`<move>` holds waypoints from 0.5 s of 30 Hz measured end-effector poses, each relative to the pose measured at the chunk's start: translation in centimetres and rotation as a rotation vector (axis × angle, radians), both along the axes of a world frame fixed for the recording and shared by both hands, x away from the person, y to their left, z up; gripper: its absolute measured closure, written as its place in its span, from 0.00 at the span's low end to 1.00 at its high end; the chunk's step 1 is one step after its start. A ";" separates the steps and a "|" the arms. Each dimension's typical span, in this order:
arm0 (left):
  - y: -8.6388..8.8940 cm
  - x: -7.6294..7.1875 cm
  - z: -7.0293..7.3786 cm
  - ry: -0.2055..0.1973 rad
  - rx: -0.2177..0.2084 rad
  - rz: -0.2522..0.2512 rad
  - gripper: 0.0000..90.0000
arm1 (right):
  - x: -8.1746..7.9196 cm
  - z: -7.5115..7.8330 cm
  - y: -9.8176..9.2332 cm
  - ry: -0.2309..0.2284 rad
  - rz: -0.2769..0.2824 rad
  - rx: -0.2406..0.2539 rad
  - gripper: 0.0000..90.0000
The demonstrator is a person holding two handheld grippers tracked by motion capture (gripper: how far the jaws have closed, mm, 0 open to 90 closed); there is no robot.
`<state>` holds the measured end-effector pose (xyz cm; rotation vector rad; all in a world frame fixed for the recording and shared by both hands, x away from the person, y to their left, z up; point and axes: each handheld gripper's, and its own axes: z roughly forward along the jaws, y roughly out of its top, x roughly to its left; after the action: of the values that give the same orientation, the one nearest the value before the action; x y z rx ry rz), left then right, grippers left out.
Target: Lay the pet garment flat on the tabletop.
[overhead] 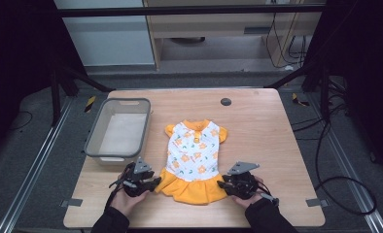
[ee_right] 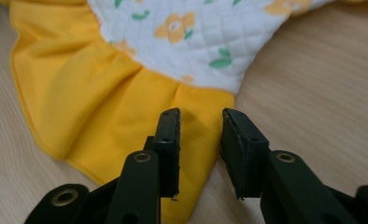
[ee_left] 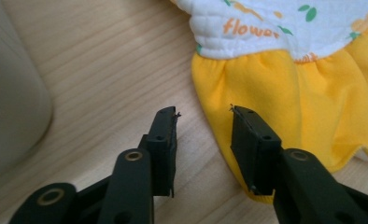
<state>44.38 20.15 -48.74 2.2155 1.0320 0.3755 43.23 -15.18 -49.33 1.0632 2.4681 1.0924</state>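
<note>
Hands hold claws at dress [overhead: 194, 155] hem: left claw [overhead: 153, 183] released, astride skirt's left corner; right claw [overhead: 222, 185] released over right corner. Dress flat mid-tabletop [overhead: 257, 126], basket [overhead: 117, 130] left of dress. Dark floor, cables beyond.

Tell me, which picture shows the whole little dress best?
The high view: the dress lies flat there, collar to skirt, on the table. The left gripper view shows one yellow skirt corner and some white top; the right gripper view shows the other skirt corner and flower print.

Dark sleeves; black left gripper [overhead: 154, 184], right gripper [overhead: 222, 184], grey 3-cornered top plates, brass-ringed pivots.
</note>
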 end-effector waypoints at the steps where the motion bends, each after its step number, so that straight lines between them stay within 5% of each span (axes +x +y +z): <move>1: -0.1 -0.1 -0.1 0.001 0.006 -0.006 0.71 | -0.2 -0.2 0.1 0.009 0.002 -0.018 0.78; 6: -0.8 -0.3 -0.3 -0.011 0.024 -0.024 0.80 | -0.2 -0.3 0.3 0.023 0.002 -0.026 0.94; 15: -1.3 -0.5 -0.2 0.019 0.023 0.000 0.99 | 0.0 0.0 -0.1 0.035 -0.006 -0.021 0.97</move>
<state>43.92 18.85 -48.90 2.2439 1.0426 0.3688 43.27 -15.25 -49.30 1.0910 2.4961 1.0521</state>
